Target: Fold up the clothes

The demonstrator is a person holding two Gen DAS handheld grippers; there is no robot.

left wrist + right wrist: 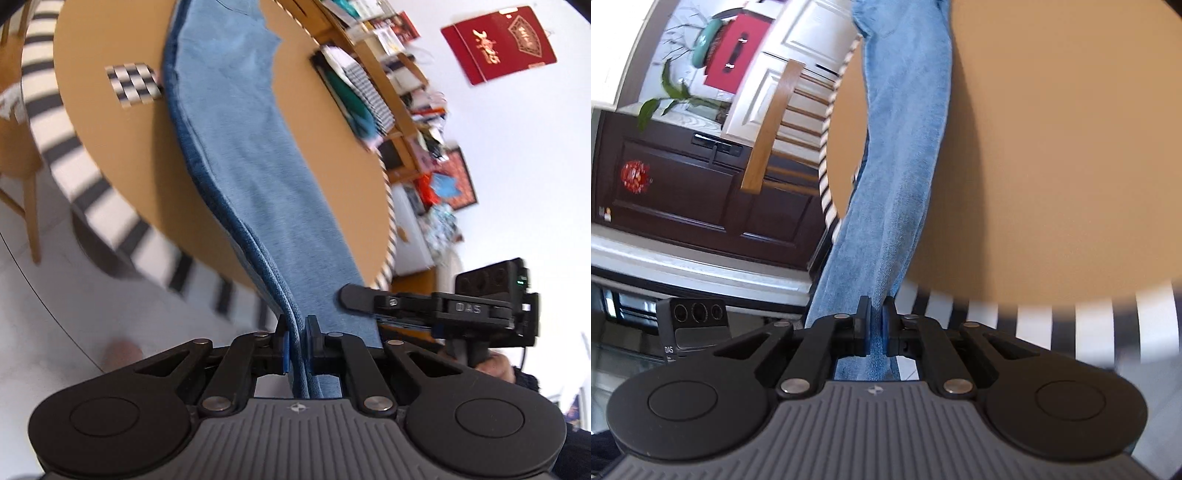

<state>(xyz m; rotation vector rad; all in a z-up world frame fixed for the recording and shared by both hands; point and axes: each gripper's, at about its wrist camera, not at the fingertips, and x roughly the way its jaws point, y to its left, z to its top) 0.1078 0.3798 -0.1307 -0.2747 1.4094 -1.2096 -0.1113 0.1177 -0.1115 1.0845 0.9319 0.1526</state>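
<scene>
A light blue garment (236, 140) with a darker hemmed edge stretches from the round tan table (110, 155) down toward me. My left gripper (297, 347) is shut on the hem, lifted off the table's near rim. The right gripper (354, 295) shows in the left wrist view, to the right, its fingers pinched on the same cloth. In the right wrist view the blue garment (905, 147) hangs in a taut twisted band from the tan table (1052, 147), and my right gripper (874, 328) is shut on its lower end. The left gripper's body (694, 325) shows at the left.
A checkered marker card (135, 85) lies on the table beside the cloth. A striped skirt (92, 192) wraps the table's rim. Wooden chairs (775, 125) stand around it. A crowded bookshelf (391, 81) and a dark cabinet (701, 192) line the walls.
</scene>
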